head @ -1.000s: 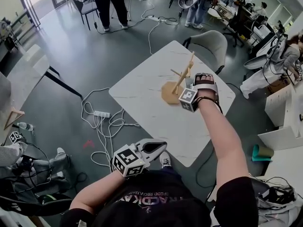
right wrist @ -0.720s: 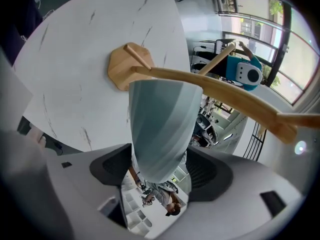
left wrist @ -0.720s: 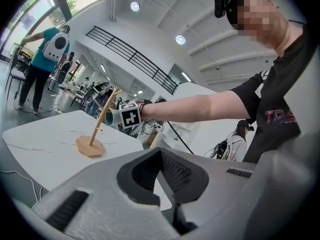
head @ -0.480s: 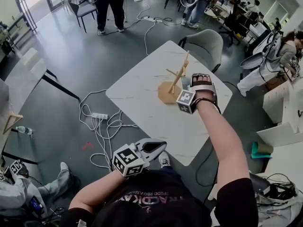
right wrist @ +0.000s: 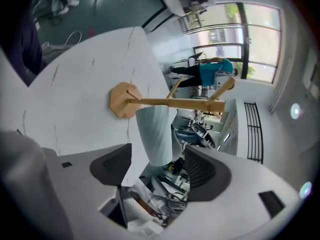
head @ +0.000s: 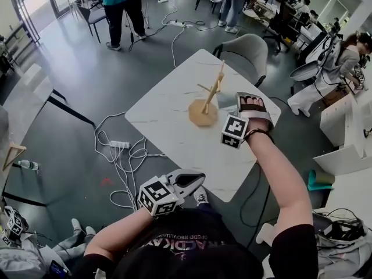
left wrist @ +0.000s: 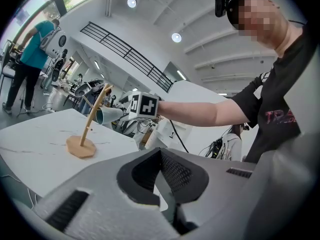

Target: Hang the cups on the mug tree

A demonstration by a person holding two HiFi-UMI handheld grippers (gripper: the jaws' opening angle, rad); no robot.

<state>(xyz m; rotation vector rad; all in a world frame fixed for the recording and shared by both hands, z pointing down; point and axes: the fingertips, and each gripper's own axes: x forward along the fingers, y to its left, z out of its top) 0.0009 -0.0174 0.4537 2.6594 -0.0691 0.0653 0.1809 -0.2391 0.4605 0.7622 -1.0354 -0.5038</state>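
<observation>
Table point(head: 168, 118): cup point(right wrist: 155, 131) btwn wide R gripper point(right wrist: 157, 153) jaws

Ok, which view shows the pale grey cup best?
Right gripper view: the pale grey cup sits central, against the wooden mug tree, between the right gripper's open jaws. Left gripper view shows the cup small; head view barely shows it.

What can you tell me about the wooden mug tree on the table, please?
The mug tree looks like pale, plain wood: a flat, many-sided base, a slim upright stem and short pegs slanting upward. It stands upright on the white marbled table. A pale blue-grey cup lies close against the stem, between the open jaws of the right gripper; whether it hangs on a peg is unclear.
</observation>
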